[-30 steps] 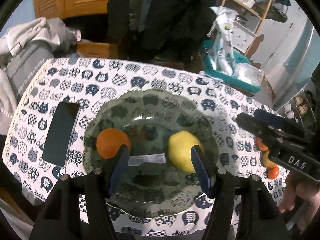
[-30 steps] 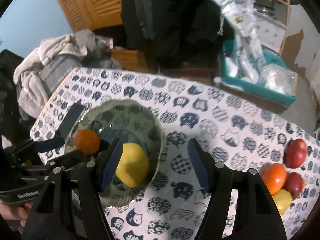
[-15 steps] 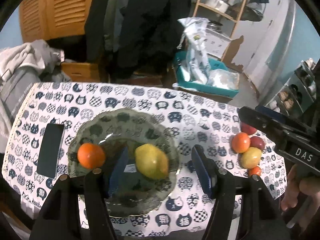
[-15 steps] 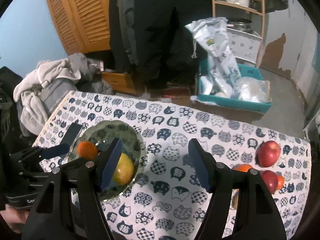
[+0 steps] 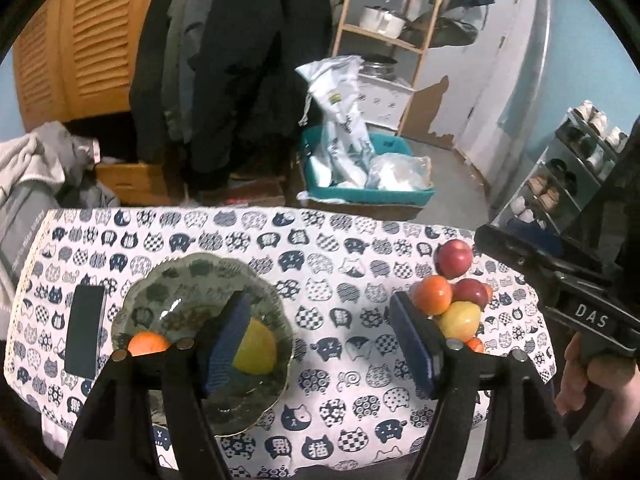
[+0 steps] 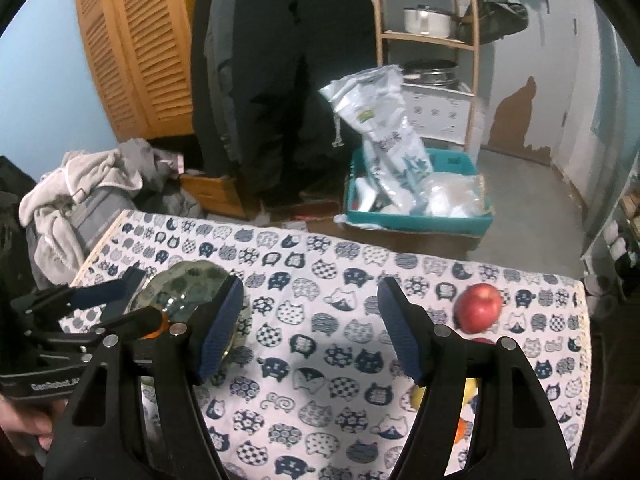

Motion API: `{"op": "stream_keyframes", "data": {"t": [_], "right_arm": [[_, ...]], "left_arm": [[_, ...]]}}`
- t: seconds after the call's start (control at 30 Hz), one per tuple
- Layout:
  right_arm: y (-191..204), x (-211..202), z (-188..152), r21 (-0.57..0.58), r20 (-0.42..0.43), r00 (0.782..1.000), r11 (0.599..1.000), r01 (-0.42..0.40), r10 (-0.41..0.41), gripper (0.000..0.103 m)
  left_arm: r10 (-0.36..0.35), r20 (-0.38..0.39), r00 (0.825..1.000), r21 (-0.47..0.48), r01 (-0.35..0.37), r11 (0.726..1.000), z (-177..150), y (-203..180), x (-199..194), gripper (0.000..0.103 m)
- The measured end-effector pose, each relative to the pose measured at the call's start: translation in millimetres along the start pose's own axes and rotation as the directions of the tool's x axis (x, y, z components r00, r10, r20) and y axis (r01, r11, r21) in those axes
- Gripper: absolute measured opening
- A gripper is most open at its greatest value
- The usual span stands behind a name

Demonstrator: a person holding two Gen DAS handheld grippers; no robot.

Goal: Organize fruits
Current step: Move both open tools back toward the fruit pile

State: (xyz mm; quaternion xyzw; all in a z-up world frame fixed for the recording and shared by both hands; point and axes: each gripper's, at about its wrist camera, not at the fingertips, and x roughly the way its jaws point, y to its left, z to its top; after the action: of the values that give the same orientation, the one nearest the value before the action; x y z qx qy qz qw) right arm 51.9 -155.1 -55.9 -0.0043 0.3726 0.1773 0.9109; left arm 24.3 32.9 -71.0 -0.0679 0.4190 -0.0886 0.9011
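Beyond my tabletop (image 6: 320,264) with its cat-print cloth, a louvred wooden door (image 6: 132,48) stands at ten o'clock against a pale blue wall (image 6: 36,80). Dark coats (image 6: 276,80) hang at twelve. At one o'clock rises a wooden shelf rack (image 6: 432,40) with a pot on it; a teal crate (image 6: 420,216) of plastic bags sits on the grey floor (image 6: 532,208). A heap of clothes (image 6: 80,196) lies at nine. The light is dim.

The left tongs (image 5: 320,336) half hide the lemon (image 5: 256,346) and orange (image 5: 148,343) in the bowl (image 5: 168,280).
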Motion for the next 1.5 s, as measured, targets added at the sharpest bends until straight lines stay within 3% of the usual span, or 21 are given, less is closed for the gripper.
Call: {"op": "stream_keyframes", "data": {"t": [0.1, 0.9, 1.2, 1.5], "right_arm": [[-11, -8, -2, 0.013, 0.006, 1.000, 1.000, 0.012, -0.012, 0.070], [-103, -39, -35, 0.128, -0.006, 0.992, 0.984, 0.123, -0.124, 0.071], [-138, -24, -60, 0.169, -0.092, 0.982, 0.969, 0.182, -0.168, 0.071], [-163, 16, -91, 0.237, -0.219, 0.967, 0.954, 0.181, -0.129, 0.071]], "left_arm": [[0.008, 0.017, 1.000, 0.026, -0.008, 1.000, 2, -12, -3, 0.080], [-0.041, -0.071, 0.997, 0.148, 0.052, 0.988, 1, -90, 41, 0.081], [-0.036, -0.140, 0.989, 0.208, 0.065, 0.976, -9, -110, 78, 0.081], [-0.008, -0.207, 0.978, 0.239, 0.058, 0.969, -22, -117, 115, 0.081]]}}
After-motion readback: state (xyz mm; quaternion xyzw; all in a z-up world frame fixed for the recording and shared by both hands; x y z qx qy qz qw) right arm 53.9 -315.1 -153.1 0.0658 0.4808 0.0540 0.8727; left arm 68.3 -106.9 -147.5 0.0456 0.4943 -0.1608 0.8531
